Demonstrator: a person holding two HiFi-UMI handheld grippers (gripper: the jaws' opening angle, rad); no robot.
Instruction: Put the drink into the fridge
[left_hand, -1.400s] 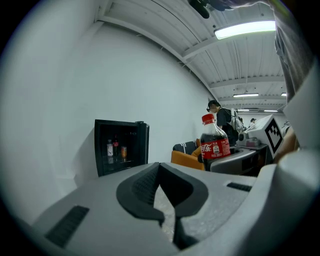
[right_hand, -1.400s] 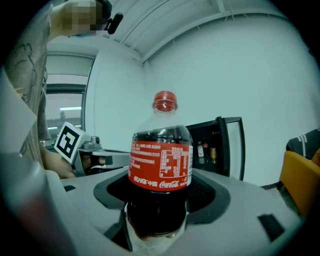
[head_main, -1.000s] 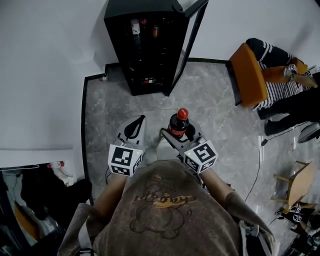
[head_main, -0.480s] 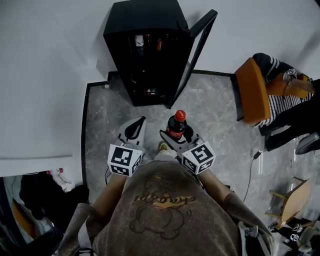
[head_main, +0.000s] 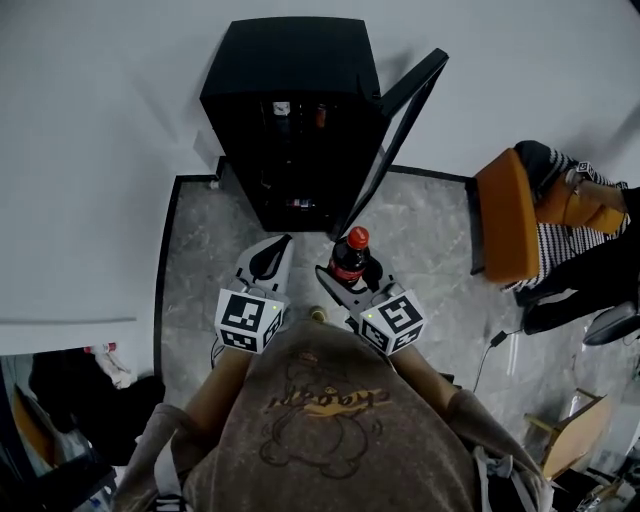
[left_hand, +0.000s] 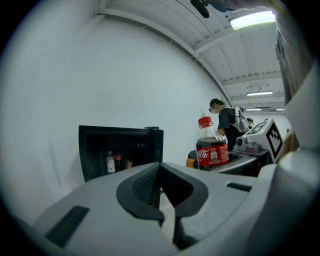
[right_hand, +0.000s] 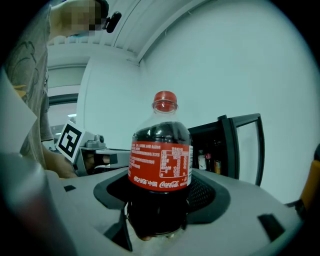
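The right gripper (right_hand: 157, 212) is clamped on the lower body of a cola bottle (right_hand: 161, 165), its padded jaws closing on the dark plastic just beneath the red label. The bottle stands upright in the grip, red cap on top, held in the air in front of the person and not yet inside the fridge (head_main: 290, 110). The left gripper (left_hand: 161, 197) is clenched with its jaws pressed together and nothing between them; it hangs just beside the right one.

The bottle looks filled up to its shoulder, so it probably has some weight, most of it above the hold. The plastic is smooth and round and would likely give a little under a squeeze, so a firm hold low on the body or at the labelled waist seems safer than the tapering neck. Tipping it risks a slide through the pads.

Ahead, the black fridge stands at the far edge of the grey marble floor (head_main: 210, 250), against the white wall, with its door (head_main: 400, 130) swung open to the right. A few small bottles (left_hand: 111, 162) already sit on a shelf inside. An orange chair (head_main: 505, 215) stands well apart, toward the floor's right edge.
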